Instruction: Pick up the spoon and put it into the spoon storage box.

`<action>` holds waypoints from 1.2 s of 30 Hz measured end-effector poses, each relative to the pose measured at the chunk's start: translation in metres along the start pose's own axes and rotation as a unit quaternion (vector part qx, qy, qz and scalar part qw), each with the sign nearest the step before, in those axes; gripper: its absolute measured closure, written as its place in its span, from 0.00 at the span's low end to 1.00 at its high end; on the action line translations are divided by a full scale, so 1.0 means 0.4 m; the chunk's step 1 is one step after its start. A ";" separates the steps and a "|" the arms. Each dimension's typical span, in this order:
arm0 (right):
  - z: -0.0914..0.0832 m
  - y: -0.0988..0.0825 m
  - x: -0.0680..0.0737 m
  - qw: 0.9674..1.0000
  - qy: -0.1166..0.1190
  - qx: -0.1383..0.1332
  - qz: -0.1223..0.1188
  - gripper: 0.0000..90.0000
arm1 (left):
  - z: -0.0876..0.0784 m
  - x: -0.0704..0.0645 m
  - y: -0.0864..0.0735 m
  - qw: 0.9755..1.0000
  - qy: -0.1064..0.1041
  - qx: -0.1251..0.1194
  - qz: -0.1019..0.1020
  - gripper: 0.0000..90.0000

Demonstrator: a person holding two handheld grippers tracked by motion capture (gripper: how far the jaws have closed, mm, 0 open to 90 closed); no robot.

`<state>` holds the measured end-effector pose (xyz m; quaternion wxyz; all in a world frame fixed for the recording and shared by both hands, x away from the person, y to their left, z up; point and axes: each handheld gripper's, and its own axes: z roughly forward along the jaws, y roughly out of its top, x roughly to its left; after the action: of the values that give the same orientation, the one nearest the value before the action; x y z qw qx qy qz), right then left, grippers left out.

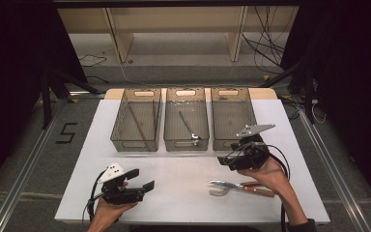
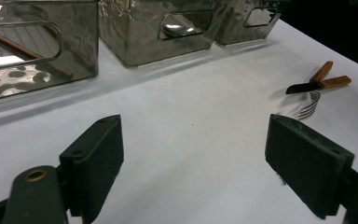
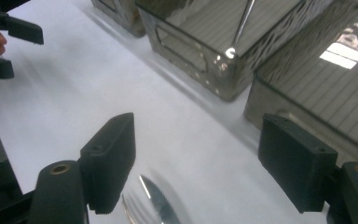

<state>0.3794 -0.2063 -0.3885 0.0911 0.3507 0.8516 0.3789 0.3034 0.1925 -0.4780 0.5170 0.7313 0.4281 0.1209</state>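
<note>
A fork [image 1: 218,186] and a knife [image 1: 257,190], both with wooden handles, lie crossed on the white table [image 1: 183,169] at the front right. My right gripper [image 1: 227,160] hovers just behind and above them, open, with nothing between its fingers. In the right gripper view the serrated knife [image 3: 161,201] blade and fork [image 3: 131,211] tines lie below the open right gripper [image 3: 199,161]. My left gripper [image 1: 141,179] rests open and empty at the front left. The left gripper view has the knife [image 2: 303,87] and fork [image 2: 308,108] far off to the right of the left gripper [image 2: 196,154].
Three clear grey bins stand in a row at the back. The left bin [image 1: 121,126] holds long wooden sticks, the middle bin [image 1: 171,130] a metal utensil [image 1: 189,126], and the right bin [image 1: 251,108] looks nearly bare. Bare white table lies between the two hands.
</note>
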 end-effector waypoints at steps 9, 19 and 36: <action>-0.018 -0.064 0.011 1.000 -0.008 0.001 0.001 0.31 | 0.000 0.000 0.000 1.000 0.001 0.000 0.002 0.21; -0.027 -0.114 0.003 1.000 -0.013 0.018 0.005 0.30 | 0.001 -0.001 0.001 1.000 0.002 -0.001 0.004 0.21; -0.025 -0.150 0.006 0.999 -0.013 0.043 -0.002 0.30 | 0.004 -0.005 0.004 1.000 0.004 -0.002 0.011 0.21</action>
<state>0.3417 -0.2386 -0.4237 0.0878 0.3573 0.8664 0.3376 0.3040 0.1898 -0.4767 0.5156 0.7341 0.4221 0.1303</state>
